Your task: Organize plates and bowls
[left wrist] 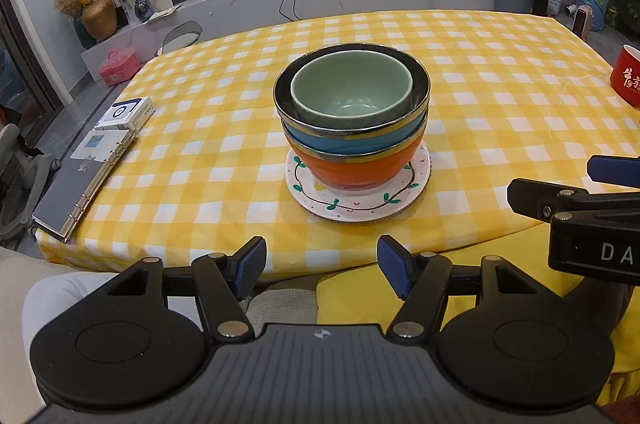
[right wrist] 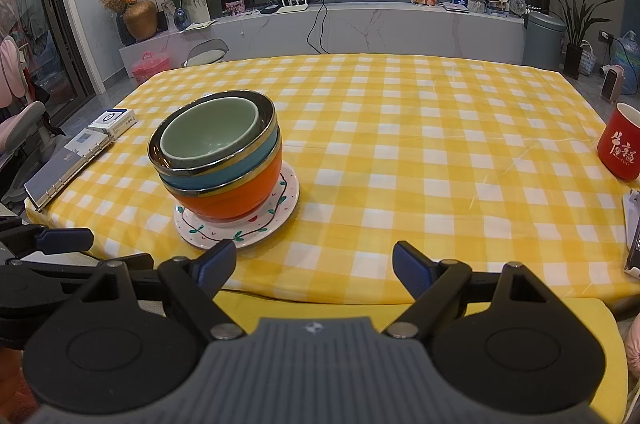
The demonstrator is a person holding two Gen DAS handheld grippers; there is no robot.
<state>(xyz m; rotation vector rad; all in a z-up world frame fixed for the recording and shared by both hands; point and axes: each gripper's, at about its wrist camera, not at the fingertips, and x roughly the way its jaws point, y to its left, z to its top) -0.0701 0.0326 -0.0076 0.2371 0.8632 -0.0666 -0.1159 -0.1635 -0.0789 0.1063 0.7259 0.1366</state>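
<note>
The stack sits on the table [left wrist: 500, 71] with its yellow-and-white check cloth, toward the near edge. At the bottom is a white plate [left wrist: 357, 197] with a painted vine and green leaves around the rim. On it are three nested bowls: an orange bowl [left wrist: 356, 169], then a blue bowl [left wrist: 352, 139] with a shiny metallic rim, and a pale green bowl [left wrist: 351, 87] tucked inside at the top, glossy and empty. Both grippers hang back off the near edge — left gripper [left wrist: 322, 270] and right gripper [right wrist: 314, 266] each have their jaws spread wide, nothing between them. A red mug [right wrist: 620, 147] stands well apart at the right.
</note>
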